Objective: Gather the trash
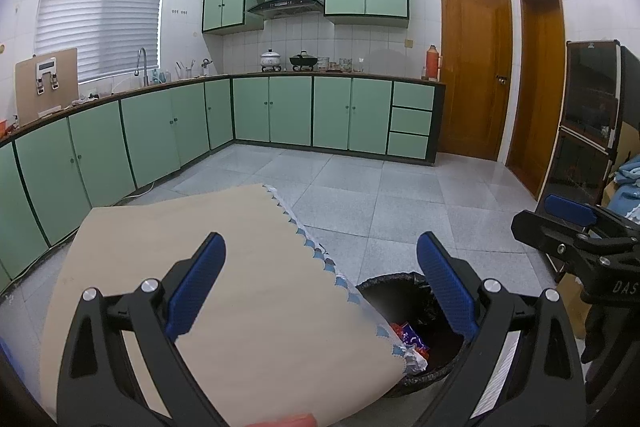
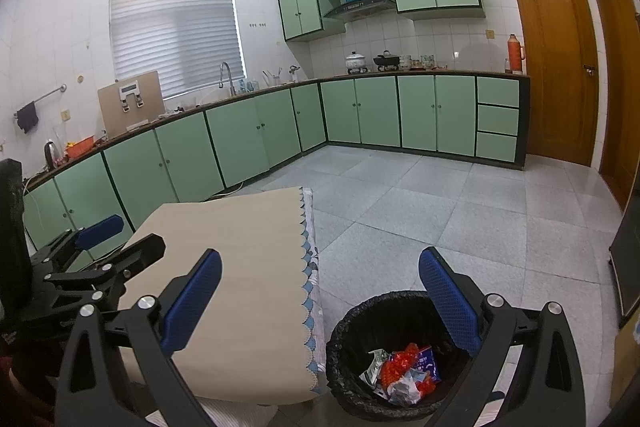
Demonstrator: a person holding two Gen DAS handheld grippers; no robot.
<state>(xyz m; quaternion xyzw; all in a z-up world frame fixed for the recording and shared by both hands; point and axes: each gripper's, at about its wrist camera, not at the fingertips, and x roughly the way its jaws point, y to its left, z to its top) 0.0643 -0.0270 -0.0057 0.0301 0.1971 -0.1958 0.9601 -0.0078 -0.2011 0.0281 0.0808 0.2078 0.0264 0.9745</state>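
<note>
Bright even indoor light, sharp; fisheye bends edges, dark corners

Low table with a plain beige top (image 2: 240, 267), its right edge trimmed by a scalloped blue-and-white cloth border (image 2: 310, 291); the surface is bare. The table stands on a grey speckled tile floor (image 2: 440, 211). Just beside its right edge, on the floor, stands a round bin lined with a black plastic bag (image 2: 352, 331), holding crumpled red, white and blue wrappers (image 2: 404, 371).
</note>
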